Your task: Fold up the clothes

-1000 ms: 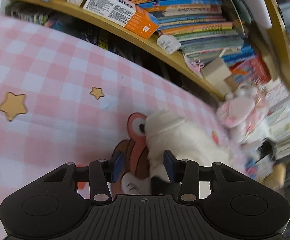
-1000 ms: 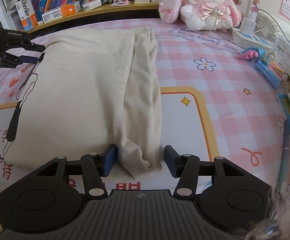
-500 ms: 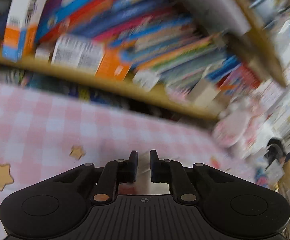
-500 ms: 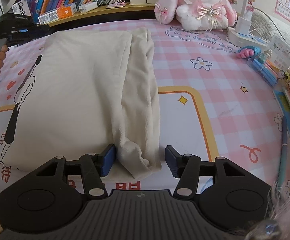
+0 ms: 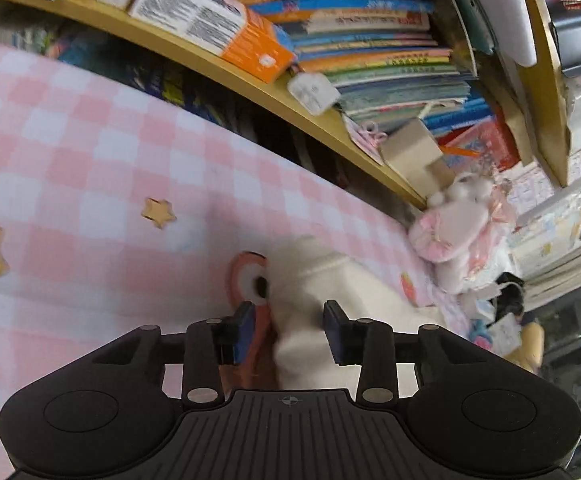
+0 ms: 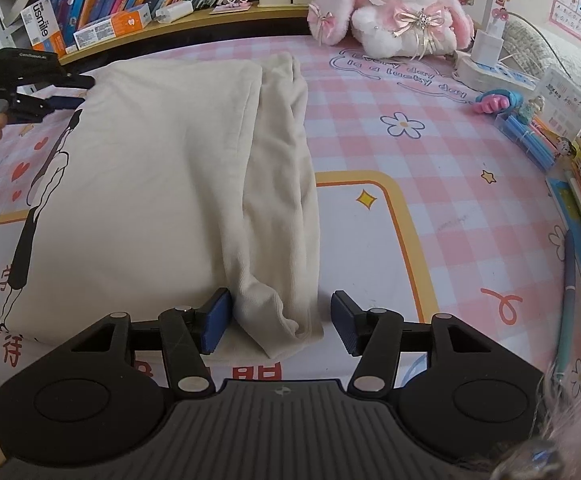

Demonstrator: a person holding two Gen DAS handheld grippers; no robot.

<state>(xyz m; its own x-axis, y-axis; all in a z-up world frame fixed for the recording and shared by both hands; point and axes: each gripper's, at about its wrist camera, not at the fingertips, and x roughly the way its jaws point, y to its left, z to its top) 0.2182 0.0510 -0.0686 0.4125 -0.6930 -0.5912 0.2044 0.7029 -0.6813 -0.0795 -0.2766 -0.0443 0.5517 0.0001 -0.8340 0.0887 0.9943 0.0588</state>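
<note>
Left gripper (image 5: pixel 289 328) fingers reopening around soft cream garment (image 6: pixel 162 184), right gripper (image 6: pixel 278 322) spread.

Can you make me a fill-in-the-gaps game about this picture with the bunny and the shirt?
1. The fluffy toy bunny is white and ____.
2. The cream folded cloth garment lies on a pink and white ____ mat.
3. The folded sleeve end sits ____ the right gripper's blue pads.
4. Behind the mat, the yellow wooden shelf holds a row of ____.

Missing words: pink; checked; between; books
</note>
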